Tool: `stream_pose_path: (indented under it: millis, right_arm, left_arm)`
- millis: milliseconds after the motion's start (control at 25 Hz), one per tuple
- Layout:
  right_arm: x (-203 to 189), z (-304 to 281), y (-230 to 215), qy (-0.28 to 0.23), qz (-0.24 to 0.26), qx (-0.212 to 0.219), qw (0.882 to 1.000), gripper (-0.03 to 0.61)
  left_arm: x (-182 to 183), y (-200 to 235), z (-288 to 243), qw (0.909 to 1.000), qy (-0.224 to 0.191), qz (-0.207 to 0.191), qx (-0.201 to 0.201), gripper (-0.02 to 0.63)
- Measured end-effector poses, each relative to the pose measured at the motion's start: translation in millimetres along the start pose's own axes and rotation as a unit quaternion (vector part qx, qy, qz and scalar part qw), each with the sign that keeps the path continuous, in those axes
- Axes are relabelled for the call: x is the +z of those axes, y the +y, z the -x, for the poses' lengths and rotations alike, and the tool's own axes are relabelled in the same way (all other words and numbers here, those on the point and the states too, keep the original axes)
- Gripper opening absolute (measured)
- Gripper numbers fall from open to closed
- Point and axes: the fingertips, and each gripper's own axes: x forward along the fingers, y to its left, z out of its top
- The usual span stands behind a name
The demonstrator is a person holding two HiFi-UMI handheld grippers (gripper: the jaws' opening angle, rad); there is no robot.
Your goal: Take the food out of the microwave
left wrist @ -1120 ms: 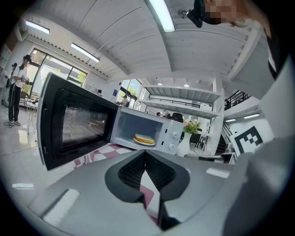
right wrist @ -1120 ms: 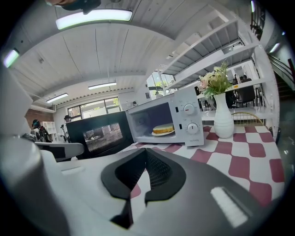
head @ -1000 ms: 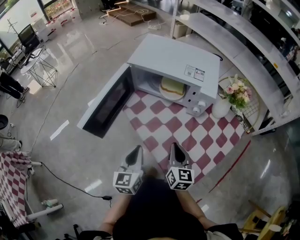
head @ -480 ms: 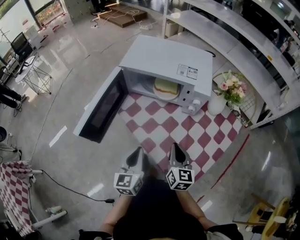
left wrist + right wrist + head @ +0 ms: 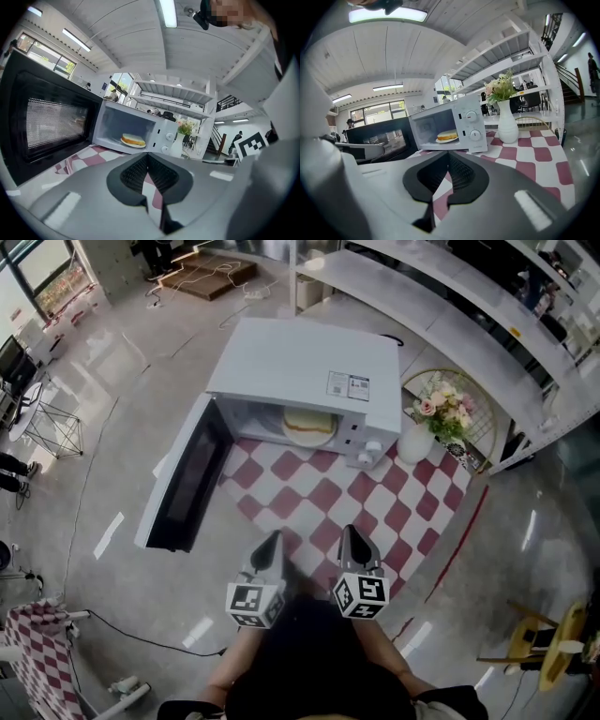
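Observation:
A white microwave (image 5: pixel 300 362) stands on a red-and-white checked cloth (image 5: pixel 347 512), with its black door (image 5: pixel 178 488) swung wide open to the left. Inside it a yellow-and-white sandwich-like food lies on a white plate (image 5: pixel 309 426). My left gripper (image 5: pixel 272 545) and right gripper (image 5: pixel 352 538) hover side by side at the cloth's near edge, well short of the microwave, both shut and empty. The left gripper (image 5: pixel 148 157) points at the open cavity and the food (image 5: pixel 133 139). From the right gripper (image 5: pixel 449 154), the food (image 5: pixel 447 135) shows beside the two control knobs (image 5: pixel 474 125).
A white vase with pink flowers (image 5: pixel 412 442) stands just right of the microwave, near a round wire-topped stand (image 5: pixel 483 442). White shelving (image 5: pixel 469 324) runs behind. The floor is glossy grey (image 5: pixel 94 427), and a cable lies on it at the lower left.
In the head view the microwave and cloth have drifted left and slightly up in the picture. Both grippers keep their place in that view and stay shut.

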Motion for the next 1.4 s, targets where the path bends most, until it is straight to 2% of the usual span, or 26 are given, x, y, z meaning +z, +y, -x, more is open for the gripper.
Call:
stream_pose_path:
  millis: [600,1040,1400]
  right_arm:
    - [18.7,-20.7,-16.4,-0.01,-0.018,-0.073,0.997,0.002]
    - [26.6,-26.3,-25.2,-0.014,-0.019,-0.126,0.992,0.002]
    - [27.0,-30.9,-24.4,-0.018,-0.022,-0.15,0.988,0.002]
  left_arm:
    - [15.1,0.9,-56.6,0.9961,0.034,-0.007,-0.081,0.008]
    - [20.1,7.3,-91.5,0.9909,0.049,0.002,-0.125,0.008]
    - [15.9,17.1,-116.8,0.9866,0.064,0.021,-0.149,0.008]
